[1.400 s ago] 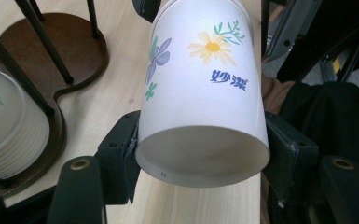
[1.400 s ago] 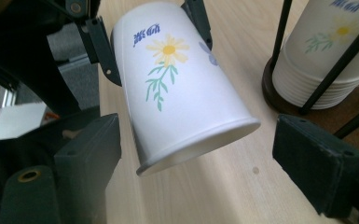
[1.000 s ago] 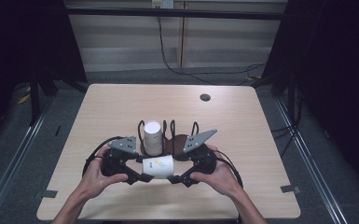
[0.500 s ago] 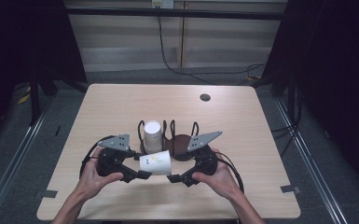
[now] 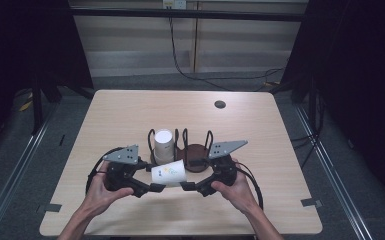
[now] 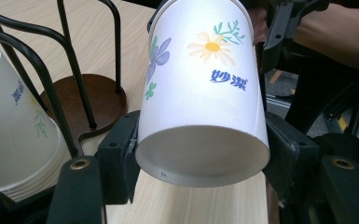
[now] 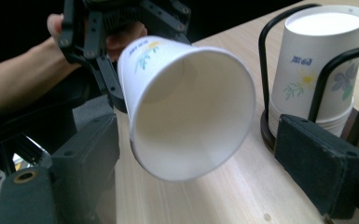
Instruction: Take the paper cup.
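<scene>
High view looks down; both tool views closely share the paper cup (image 6: 200, 93).

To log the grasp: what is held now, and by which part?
The left gripper holds the white flowered paper cup by its closed bottom end, lying sideways.

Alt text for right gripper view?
White flower-printed paper cup, mouth toward the camera, held at its base by the left hand-held gripper; the right hand-held gripper has just been opening, its black jaws apart either side of the rim. Right: stacked upside-down paper cups in a black wire holder.
</scene>
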The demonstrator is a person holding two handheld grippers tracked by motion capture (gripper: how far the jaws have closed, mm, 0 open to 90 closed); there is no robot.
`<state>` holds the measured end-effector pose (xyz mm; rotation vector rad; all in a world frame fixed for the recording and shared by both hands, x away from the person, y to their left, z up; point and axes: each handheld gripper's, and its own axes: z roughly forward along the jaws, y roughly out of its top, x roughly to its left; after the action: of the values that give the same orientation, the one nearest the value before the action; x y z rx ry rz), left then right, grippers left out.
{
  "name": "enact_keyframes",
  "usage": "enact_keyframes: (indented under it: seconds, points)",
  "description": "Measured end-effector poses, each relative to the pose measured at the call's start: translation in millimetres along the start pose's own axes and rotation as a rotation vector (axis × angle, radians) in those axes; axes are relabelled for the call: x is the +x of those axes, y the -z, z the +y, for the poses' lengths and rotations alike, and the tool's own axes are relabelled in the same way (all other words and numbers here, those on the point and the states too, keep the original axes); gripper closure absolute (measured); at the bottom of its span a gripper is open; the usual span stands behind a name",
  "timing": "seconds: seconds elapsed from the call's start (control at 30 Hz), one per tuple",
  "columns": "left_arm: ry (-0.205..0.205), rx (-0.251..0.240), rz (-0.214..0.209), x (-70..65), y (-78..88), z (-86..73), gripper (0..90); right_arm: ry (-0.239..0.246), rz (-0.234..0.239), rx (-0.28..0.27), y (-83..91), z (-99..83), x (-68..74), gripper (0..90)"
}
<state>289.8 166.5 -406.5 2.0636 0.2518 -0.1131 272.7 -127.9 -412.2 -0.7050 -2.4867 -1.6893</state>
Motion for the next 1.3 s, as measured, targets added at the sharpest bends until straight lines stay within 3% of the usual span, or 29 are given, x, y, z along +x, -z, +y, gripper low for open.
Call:
enact_keyframes:
  seconds: [0.2,0.67,0.87,1.07,1.3]
  points:
    - [0.004,-0.027,-0.01,-2.8,-2.8,0.1,36.8,0.023,0.016,-0.027,2.0,0.2,0.6,13.4]
    - [-0.013,-0.053,-0.021,-7.0,-7.8,-0.1,36.8,0.011,0.043,-0.044,-1.8,-1.4,-1.4,13.7]
    - [-0.023,-0.066,-0.039,-8.6,-12.0,-1.1,36.8,0.001,0.079,-0.049,-3.0,-1.4,-1.7,13.7]
    - [-0.013,-0.077,-0.046,-6.6,-13.2,-3.5,36.8,-0.018,0.108,-0.052,-5.5,-3.0,-3.0,19.4]
    - [0.004,-0.07,-0.06,-2.8,-14.7,-5.9,36.4,-0.015,0.111,-0.054,-4.4,-3.3,-4.8,23.3]
